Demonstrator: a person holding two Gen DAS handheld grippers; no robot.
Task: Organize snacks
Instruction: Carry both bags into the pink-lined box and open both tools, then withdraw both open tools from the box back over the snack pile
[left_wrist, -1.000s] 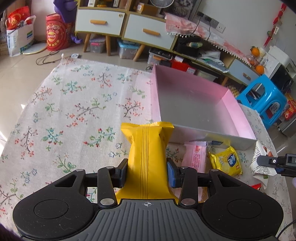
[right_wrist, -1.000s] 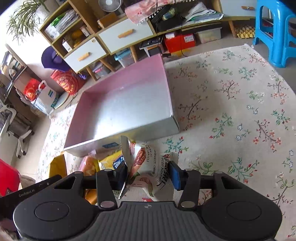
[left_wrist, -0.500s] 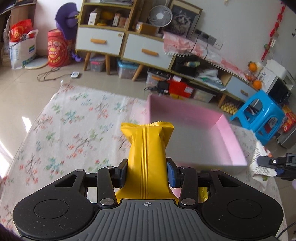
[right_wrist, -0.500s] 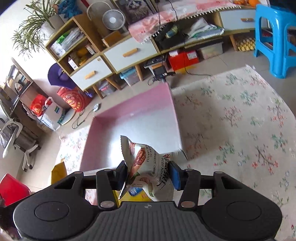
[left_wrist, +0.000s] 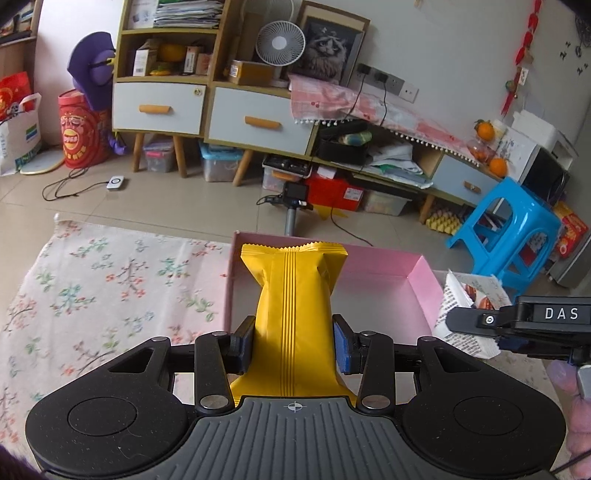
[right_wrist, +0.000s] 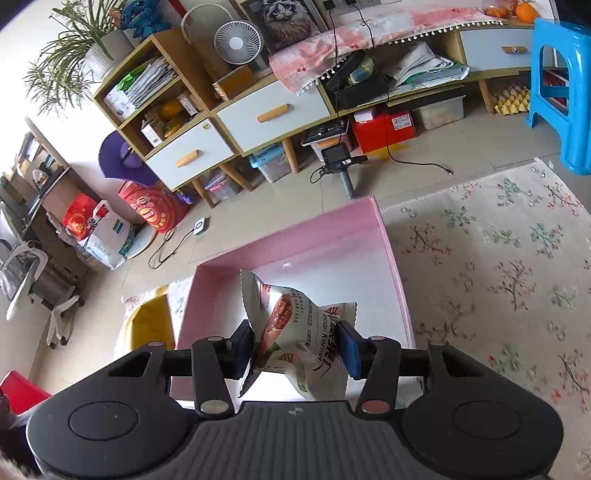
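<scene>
Your left tool (left_wrist: 293, 341) was clamped on the yellow snack packet (left_wrist: 293, 310), raised before the pink box's (left_wrist: 376, 264) near-left corner. Your right tool (right_wrist: 297, 349) pinched the white nut packet (right_wrist: 306, 332) above the box; only its view showed the box's bare floor (right_wrist: 332, 273).

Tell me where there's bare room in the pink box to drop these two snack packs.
The pink box floor shows bare from the far wall to the right wall. The white snack pack in the right hand-held gripper hides the near part. The left hand-held gripper holds the yellow snack pack at the box's left wall.
</scene>
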